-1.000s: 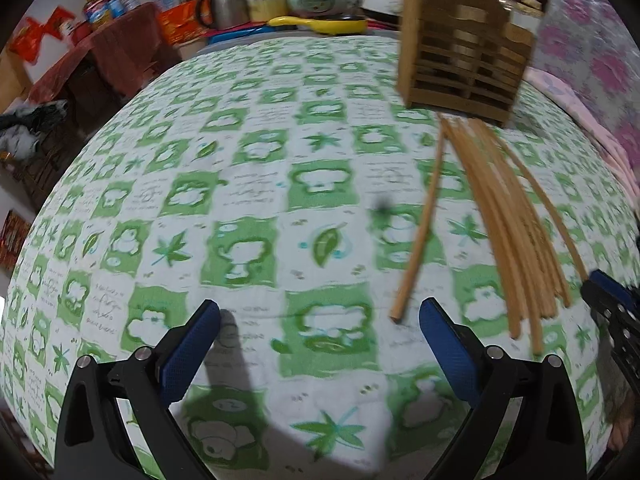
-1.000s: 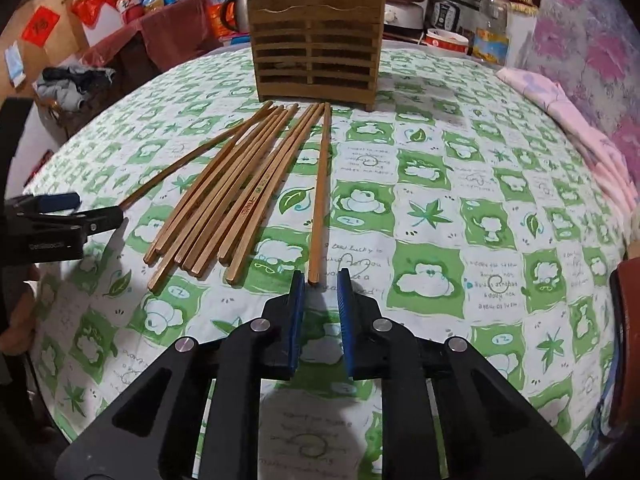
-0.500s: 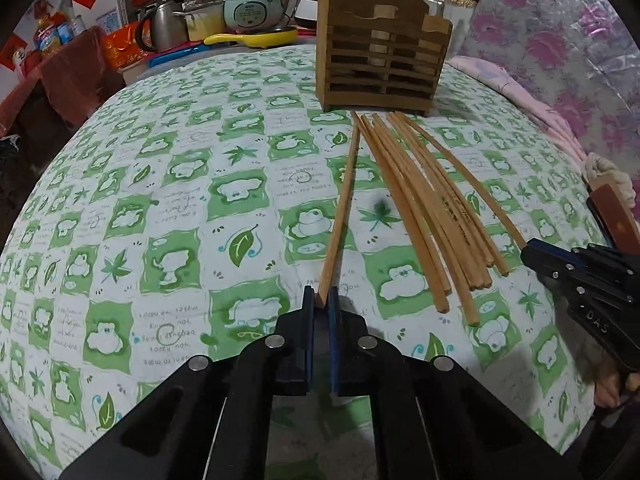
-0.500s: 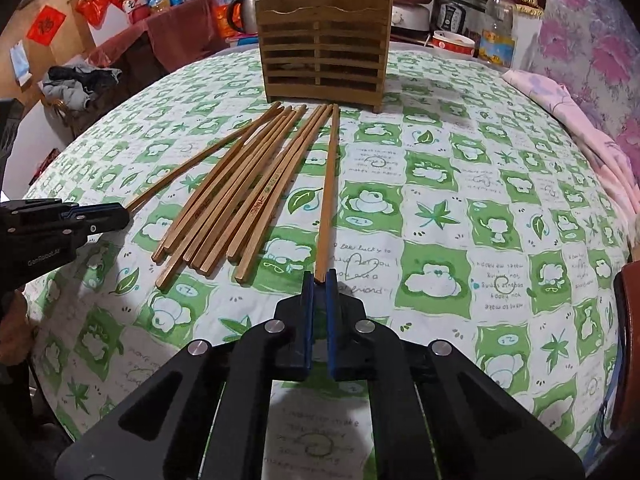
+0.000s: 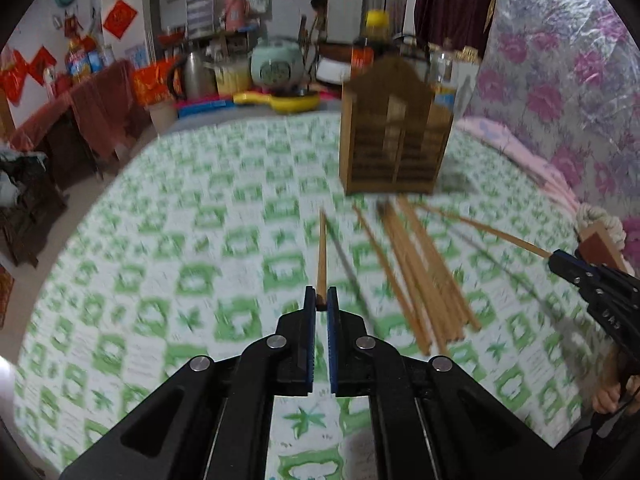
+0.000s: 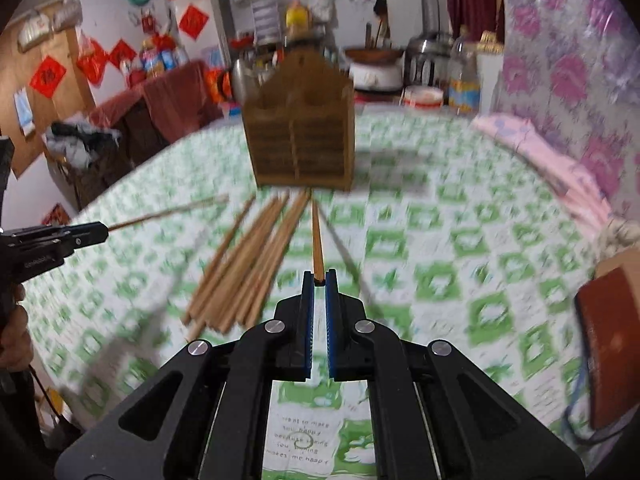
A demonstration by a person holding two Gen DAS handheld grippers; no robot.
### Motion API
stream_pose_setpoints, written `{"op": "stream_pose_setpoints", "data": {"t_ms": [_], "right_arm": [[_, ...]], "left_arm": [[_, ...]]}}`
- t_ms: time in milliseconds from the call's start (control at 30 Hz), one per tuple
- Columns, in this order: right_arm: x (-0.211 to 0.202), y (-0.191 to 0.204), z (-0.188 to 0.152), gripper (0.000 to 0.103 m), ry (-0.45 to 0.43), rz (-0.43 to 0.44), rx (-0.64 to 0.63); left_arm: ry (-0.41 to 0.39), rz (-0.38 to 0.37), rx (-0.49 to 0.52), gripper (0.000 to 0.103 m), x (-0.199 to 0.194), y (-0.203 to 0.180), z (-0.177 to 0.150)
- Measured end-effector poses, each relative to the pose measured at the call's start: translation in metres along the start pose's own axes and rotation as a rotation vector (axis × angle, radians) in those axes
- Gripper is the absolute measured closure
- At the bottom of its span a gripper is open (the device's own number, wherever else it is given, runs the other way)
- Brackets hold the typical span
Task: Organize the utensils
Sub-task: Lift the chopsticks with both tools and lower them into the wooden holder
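— While both claws are busy, where is each chopstick?

— My left claw (image 5: 321, 300) is closed on the near end of one chopstick (image 5: 321, 254); my right claw (image 6: 319, 282) pinches another chopstick (image 6: 317, 240) the same way. Both point toward the holder (image 5: 394, 148). The other chopsticks (image 5: 424, 276) lie on the tabletop (image 5: 160, 248) between them.

— How will they handle?

— I think light, stiff and a little smooth. Held at the very end, the far tip can swing or slip, so I would grip firmly and move slowly.

Wooden holder (image 5: 394, 136) ahead; chopstick pile (image 5: 424, 276) beside.
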State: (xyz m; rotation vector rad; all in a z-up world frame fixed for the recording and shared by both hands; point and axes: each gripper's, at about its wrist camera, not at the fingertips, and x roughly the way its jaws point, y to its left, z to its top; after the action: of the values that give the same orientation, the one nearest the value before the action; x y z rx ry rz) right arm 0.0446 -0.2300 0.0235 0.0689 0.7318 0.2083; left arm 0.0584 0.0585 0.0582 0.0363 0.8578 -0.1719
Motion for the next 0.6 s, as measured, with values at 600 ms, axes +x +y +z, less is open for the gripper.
{"op": "stream_pose_setpoints", "data": {"t_ms": [600], "right_arm": [[-0.016, 0.015, 0.118, 0.097, -0.152, -0.012, -0.049]], "left_arm": [[-0.123, -0.039, 0.088, 0.098, -0.035, -0.053, 0.150]]}}
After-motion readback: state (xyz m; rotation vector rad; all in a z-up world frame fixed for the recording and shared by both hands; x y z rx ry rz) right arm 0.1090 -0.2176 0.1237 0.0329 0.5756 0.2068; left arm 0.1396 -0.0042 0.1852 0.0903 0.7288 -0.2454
